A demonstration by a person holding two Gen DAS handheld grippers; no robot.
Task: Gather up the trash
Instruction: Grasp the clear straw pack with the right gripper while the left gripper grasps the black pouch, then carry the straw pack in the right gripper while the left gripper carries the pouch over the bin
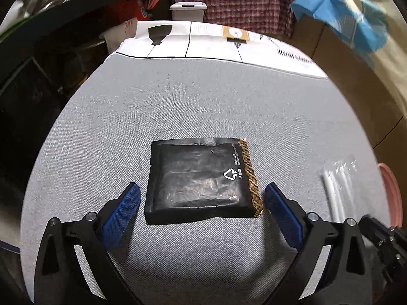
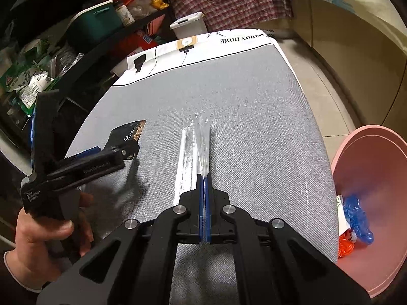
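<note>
Black foil sachet (image 1: 202, 180) with gold edge lies flat on grey woven tabletop (image 1: 203, 96). Left gripper (image 1: 202, 200) spread wide, pads flanking sachet, not touching: set for side pinch. Right gripper (image 2: 204, 178) pressed together on clear plastic straw wrapper (image 2: 201, 139), front end raised off cloth. Pink bin (image 2: 376, 167) just beside table's right edge, already holds scraps; likely drop point.

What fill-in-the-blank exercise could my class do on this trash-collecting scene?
1. The left claw is ____ around the black packet.
2. The right claw is shut on a clear plastic ____.
3. The pink bin beside the table already holds a crumpled ____ bag.
4. The black packet has a ____ patterned edge.

Missing words: open; wrapper; blue; gold
</note>
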